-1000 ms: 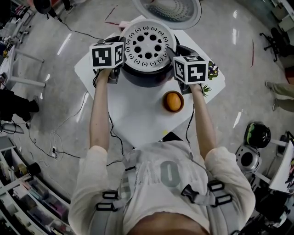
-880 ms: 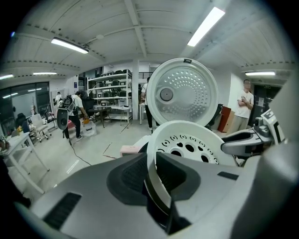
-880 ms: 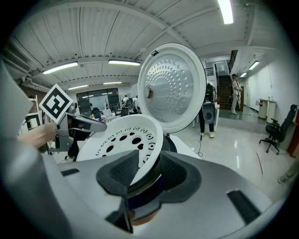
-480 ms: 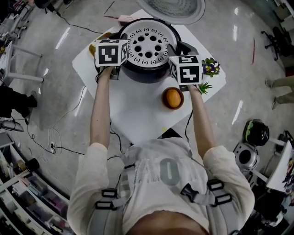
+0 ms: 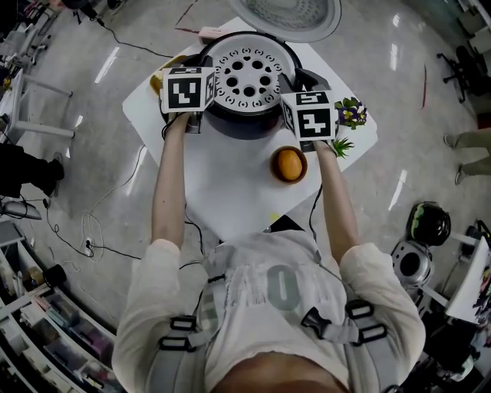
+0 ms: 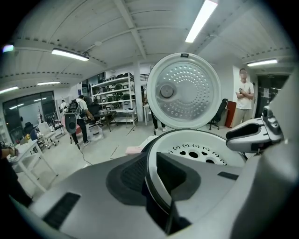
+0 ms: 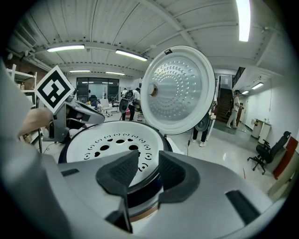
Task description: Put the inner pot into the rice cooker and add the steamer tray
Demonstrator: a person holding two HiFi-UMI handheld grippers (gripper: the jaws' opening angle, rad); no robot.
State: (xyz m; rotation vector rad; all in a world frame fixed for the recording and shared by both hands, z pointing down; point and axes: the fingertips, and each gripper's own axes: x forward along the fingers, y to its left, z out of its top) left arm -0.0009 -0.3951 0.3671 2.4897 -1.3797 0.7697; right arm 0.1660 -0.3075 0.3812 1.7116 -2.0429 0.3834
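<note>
- The table (image 5: 230,199) carries the rice cooker (image 5: 245,129) at its far centre. The cooker stands in the same place as a second ago.
- The lid (image 5: 288,15) stands fully open on the far side of the cooker and leaves the opening free.
- The steamer tray (image 5: 249,77) is the item that has changed. A second ago it rides higher over the opening and hides the cooker's dark rim. It now sits level inside that rim, which shows all round it.
- The inner pot is not visible, because the tray covers the opening. It is judged to be already inside the cooker.
- The left claw (image 6: 156,182) is at the left edge of the tray. Its jaws are nearly together and pinch the tray's white rim between the pads.
- The right claw (image 7: 148,170) is at the right edge of the tray. Its jaws stand slightly wider than a second ago and straddle the rim. A gap shows between the pads, and no pinch is evident.
- Task status, as a judgement: the tray is seated and the right side is released. What remains is to release the left grip and withdraw both claws.
- The bowl (image 5: 289,181) with an orange (image 5: 289,166) sits on the near right of the table, unmoved and apart from both claws.
</note>
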